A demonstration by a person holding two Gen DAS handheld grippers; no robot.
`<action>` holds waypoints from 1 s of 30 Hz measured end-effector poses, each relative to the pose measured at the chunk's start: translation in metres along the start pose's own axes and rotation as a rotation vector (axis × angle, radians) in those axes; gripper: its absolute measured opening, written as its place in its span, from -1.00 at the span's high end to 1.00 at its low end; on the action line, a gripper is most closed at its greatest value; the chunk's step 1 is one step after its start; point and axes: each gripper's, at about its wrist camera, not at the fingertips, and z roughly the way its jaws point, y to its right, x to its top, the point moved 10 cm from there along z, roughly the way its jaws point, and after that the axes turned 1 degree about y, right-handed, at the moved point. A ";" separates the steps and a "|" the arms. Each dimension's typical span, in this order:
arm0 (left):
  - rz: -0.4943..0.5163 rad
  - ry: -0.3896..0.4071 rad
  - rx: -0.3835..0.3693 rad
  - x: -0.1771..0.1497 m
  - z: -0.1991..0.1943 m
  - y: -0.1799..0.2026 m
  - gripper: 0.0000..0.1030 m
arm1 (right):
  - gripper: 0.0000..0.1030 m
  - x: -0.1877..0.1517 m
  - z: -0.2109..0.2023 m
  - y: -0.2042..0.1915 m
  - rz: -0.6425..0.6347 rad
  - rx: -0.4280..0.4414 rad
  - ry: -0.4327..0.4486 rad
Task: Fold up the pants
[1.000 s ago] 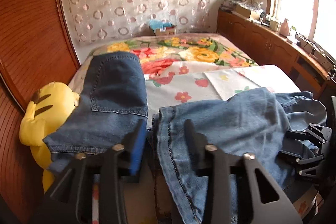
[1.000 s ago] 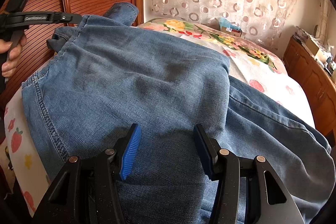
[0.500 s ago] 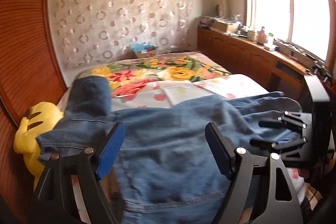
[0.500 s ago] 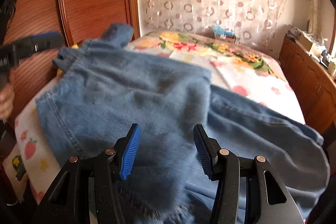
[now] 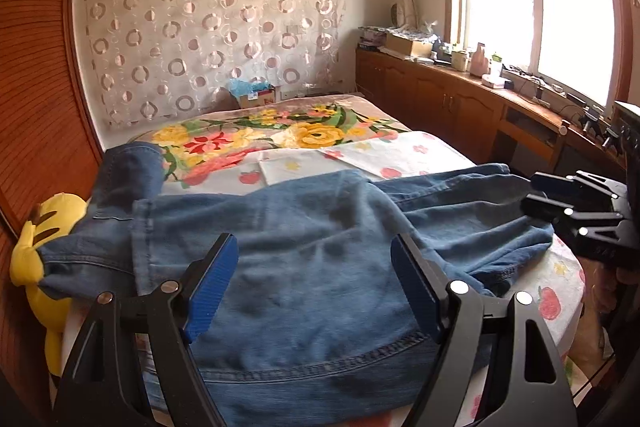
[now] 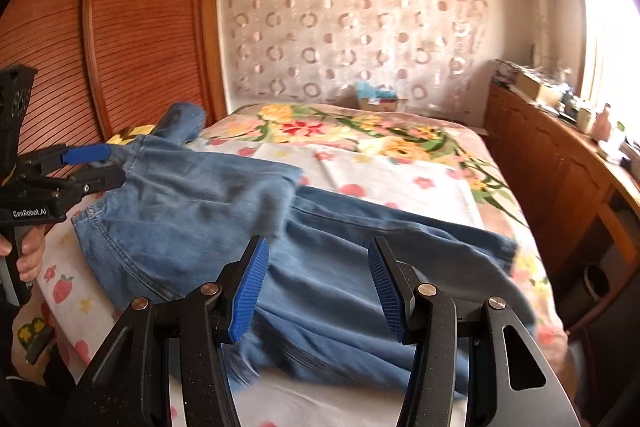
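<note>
Item: pants point(image 5: 304, 267), blue denim, spread across the near end of my bed point(image 5: 420, 155); one part lapped over the rest, a first fold, I judge.

Left gripper point(image 5: 312, 291): released, jaws just opened wide, hovering above the cloth, nothing between them.

Right gripper point(image 6: 316, 283): parted, nothing clamped.

Surface: floral bedsheet. Yellow plush toy point(image 5: 44, 247) at near left under one pant end. Far: circle-patterned curtain point(image 5: 208, 39). Left: wooden slatted doors point(image 6: 132, 27). Right: wooden cabinets point(image 5: 460, 103), bright window point(image 5: 532, 3).

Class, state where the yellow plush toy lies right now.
In the left wrist view, the yellow plush toy sits at the far left, against the wooden wall panel, partly under the jeans.
</note>
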 end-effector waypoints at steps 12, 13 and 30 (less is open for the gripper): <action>0.014 -0.087 -0.073 -0.037 0.021 0.039 -0.54 | -0.05 -0.068 -0.035 0.097 0.122 -0.205 -0.069; 0.016 -0.095 -0.072 -0.041 0.023 0.041 -0.54 | -0.05 -0.075 -0.034 0.105 0.139 -0.216 -0.082; 0.021 -0.226 -0.066 -0.082 0.057 0.045 -0.56 | -0.05 -0.107 -0.014 0.163 0.329 -0.214 -0.173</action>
